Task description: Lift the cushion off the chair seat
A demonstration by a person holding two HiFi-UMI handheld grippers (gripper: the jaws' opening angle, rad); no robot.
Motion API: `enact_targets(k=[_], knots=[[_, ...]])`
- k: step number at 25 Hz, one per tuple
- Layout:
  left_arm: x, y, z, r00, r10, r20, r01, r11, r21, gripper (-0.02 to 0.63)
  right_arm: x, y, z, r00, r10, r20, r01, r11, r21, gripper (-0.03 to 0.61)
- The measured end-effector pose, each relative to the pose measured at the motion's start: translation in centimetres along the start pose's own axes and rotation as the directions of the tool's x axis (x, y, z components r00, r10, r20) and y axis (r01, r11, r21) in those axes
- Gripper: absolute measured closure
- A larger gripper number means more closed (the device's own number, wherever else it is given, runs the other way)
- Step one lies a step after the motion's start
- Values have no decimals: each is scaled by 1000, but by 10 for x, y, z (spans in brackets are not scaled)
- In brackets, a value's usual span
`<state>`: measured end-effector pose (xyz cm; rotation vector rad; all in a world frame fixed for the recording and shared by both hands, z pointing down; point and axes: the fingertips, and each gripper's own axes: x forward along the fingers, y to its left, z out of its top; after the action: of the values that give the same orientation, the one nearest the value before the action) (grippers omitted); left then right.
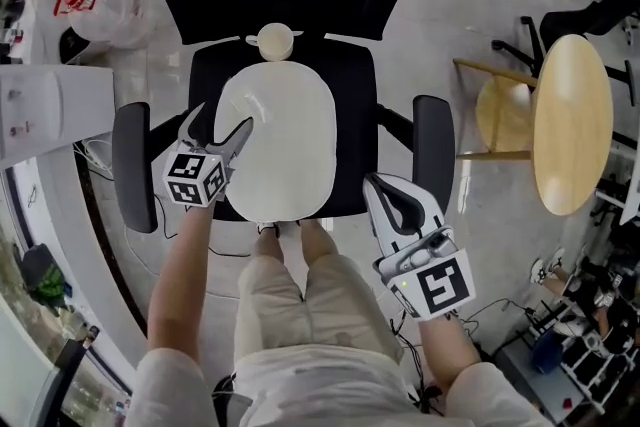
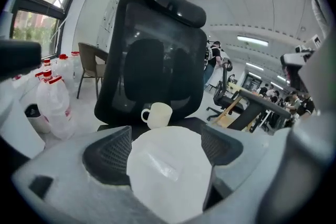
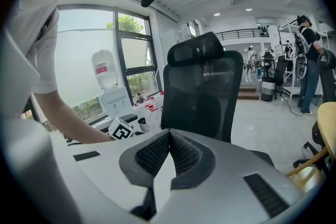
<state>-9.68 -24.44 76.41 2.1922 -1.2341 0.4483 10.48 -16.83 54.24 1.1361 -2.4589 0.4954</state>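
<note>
A white cushion (image 1: pixel 280 140) lies flat on the seat of a black office chair (image 1: pixel 355 80). A cream cup (image 1: pixel 275 40) stands on the seat just behind it. My left gripper (image 1: pixel 220 128) is open at the cushion's left edge, one finger over the white surface. In the left gripper view the cushion (image 2: pixel 168 170) fills the gap between the spread jaws of the left gripper (image 2: pixel 165 134), with the cup (image 2: pixel 157 114) beyond. My right gripper (image 1: pixel 376 187) hangs shut off the seat's front right corner, holding nothing. In its own view the right gripper (image 3: pixel 169 135) points at the chair back (image 3: pixel 202 94).
The chair's armrests (image 1: pixel 130 165) (image 1: pixel 433 150) flank the seat. A round wooden table (image 1: pixel 572 120) and a wooden chair (image 1: pixel 500 110) stand to the right. Large water bottles (image 1: pixel 95 0) sit on the floor at upper left. The person's legs (image 1: pixel 300 285) are close to the seat front.
</note>
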Motion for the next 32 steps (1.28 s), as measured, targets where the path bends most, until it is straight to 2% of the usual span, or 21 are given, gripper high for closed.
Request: enact_targets(k=[4,8,15,20,24,27,32], knots=[[34,20,-21,998,-5,-67,9,999,53,202,18,-2,-12,1000,16,-3,-16,1000,9,578],[62,35,-34,994,13,-111,-9,999,35,202,24,-5,-16,999,40,-18,-40,999,-5,578],[102,51,-48,986,16,-168,-8,999,49,201,24,-15,-29,998,40,-47,-40,999,-4,578],[115,52,-82,953,-29,-301,55,995,79,179,23,-19,-35,998,36,-56,-36,999,7,578],[119,54,-89,947,3,-322,40,991,127,184,24,-19,-41,997,39,-65,-39,999,11,578],[121,53,-93,939,26,-343,30,987,155,210,26,-17,-43,997,43,-68,-42,999,17,578],[116,42,-93,944,12,-329,53,981,188,305,25,-17,-37,997,42,-60,-41,999,12,578]])
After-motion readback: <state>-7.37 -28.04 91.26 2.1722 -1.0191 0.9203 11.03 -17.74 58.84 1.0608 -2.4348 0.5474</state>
